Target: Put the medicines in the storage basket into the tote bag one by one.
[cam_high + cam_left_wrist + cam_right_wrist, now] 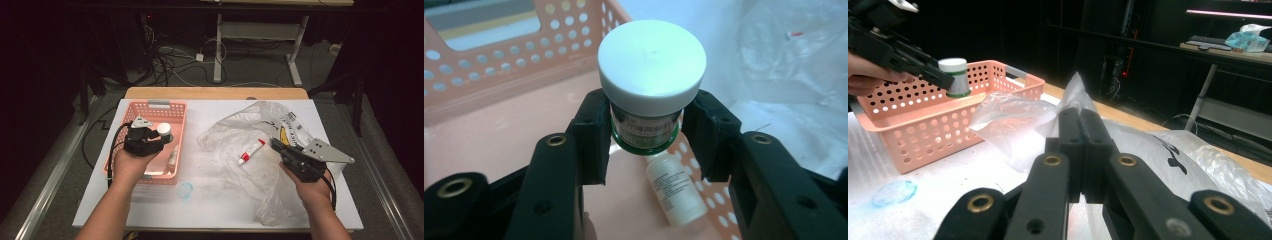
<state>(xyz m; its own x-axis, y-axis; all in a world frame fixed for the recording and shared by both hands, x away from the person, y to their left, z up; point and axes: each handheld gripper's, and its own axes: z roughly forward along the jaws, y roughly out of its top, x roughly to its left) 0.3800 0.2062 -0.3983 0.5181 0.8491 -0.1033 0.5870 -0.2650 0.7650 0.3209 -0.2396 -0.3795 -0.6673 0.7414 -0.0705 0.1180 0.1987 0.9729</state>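
While the left tool (646,135) is clamped on a white-capped jar (650,82) by its green-labelled body, it hangs over the inside of the pink perforated basket (150,107), so the step in hand looks like carrying the jar into that basket. Directly beneath the jar a small white bottle (675,190) already lies on the basket floor. The next move, as I judge it, calls for lowering the jar to a bare patch beside that bottle, not on top of it, and only then letting the jaws part.

The right tool (1080,145) has its jaws pressed together with nothing between them, resting low on a crumpled clear plastic bag (260,165); a red-and-white tube (251,151) lies on the bag just ahead of its tip.

The surface (210,200) is white, with a wooden strip along its far edge and a pale blue smear near the basket's near corner. Beyond it the room is dark, with tangled cables on the floor and the white legs of another desk.
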